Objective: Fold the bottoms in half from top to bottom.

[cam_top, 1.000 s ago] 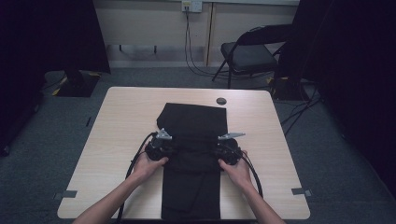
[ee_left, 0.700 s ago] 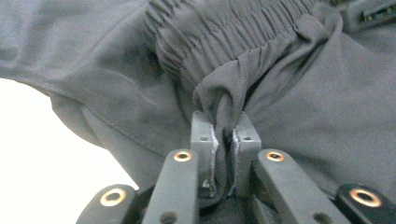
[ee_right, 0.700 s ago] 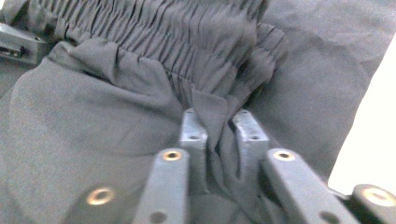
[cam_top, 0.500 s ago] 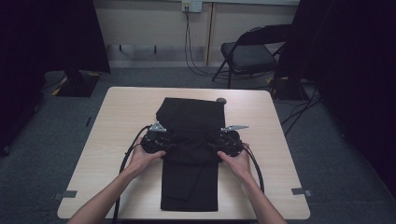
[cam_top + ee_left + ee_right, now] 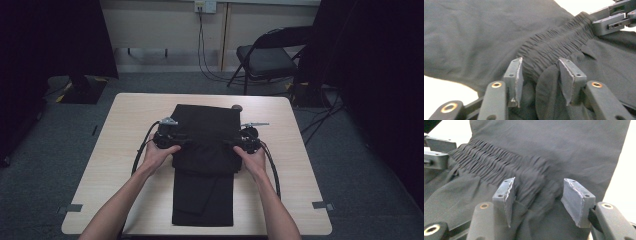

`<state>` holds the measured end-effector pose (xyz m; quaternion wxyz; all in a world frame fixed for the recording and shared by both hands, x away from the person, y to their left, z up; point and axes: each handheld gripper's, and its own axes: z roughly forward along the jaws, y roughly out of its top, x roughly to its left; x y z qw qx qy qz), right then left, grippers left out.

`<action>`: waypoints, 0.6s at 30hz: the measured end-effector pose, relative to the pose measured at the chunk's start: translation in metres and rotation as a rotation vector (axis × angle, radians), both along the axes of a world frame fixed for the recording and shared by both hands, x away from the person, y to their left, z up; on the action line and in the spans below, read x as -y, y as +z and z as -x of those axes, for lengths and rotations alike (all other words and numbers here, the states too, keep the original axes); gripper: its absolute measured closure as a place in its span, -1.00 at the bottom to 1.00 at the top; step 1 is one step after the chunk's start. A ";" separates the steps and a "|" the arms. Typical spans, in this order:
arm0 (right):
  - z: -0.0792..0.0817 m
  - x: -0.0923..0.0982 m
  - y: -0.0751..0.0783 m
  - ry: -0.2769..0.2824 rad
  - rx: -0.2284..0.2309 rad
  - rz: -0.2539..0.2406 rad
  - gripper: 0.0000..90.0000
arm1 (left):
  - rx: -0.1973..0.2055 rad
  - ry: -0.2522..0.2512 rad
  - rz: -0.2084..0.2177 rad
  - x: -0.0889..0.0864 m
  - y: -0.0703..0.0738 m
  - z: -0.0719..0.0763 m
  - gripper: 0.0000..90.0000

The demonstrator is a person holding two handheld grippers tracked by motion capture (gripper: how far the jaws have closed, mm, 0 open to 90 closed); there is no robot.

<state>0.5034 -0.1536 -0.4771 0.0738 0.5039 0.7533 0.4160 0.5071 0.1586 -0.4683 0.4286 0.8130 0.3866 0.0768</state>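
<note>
Since the earlier pictures, the stretchy waistband (image 5: 554,46) of the black pants (image 5: 205,150) had been carried up the table, toward 12 o'clock, and laid over the top half. A fold had been made across the middle. Both grippers had been moved up with it.

The left gripper (image 5: 167,138) was seen at about 9 o'clock of the pants, at the left end of the waistband. In the left gripper view, its jaws were spread apart, with cloth bunched loosely between them, not squeezed. The right gripper (image 5: 246,141) was seen at about 3 o'clock, at the right end. Its jaws were spread wide too, and the waistband lay slack between them. So the cloth looked let go, or nearly so.

This was judged to mean one fold was finished. A second fold, from the 6 o'clock end, could be needed next.

One pair of pants was counted on one table (image 5: 125,130). Two grippers and two hands were counted. One small dark round thing (image 5: 237,107) lay at the 12 o'clock edge of the pants. One chair (image 5: 267,55) stood behind.
</note>
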 end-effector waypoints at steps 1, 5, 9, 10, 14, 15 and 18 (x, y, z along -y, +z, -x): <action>0.000 -0.002 -0.002 0.006 -0.003 0.001 -0.04 | -0.013 0.007 0.018 0.000 -0.002 -0.002 0.22; 0.000 -0.008 -0.004 0.013 -0.011 0.033 0.12 | -0.063 -0.009 0.014 0.002 -0.013 -0.002 0.21; 0.005 -0.012 0.001 0.030 0.018 0.043 0.52 | 0.005 -0.030 0.003 0.004 -0.008 0.006 0.49; 0.005 -0.012 0.001 0.030 0.018 0.043 0.52 | 0.005 -0.030 0.003 0.004 -0.008 0.006 0.56; 0.013 -0.015 0.016 0.044 0.064 0.051 0.59 | 0.055 -0.067 0.044 0.003 0.011 0.016 0.57; 0.016 -0.015 0.021 0.049 0.079 0.044 0.59 | 0.058 -0.080 0.054 0.002 0.016 0.020 0.56; 0.027 -0.012 0.035 0.070 0.107 0.005 0.61 | 0.085 -0.117 0.046 0.000 0.025 0.033 0.54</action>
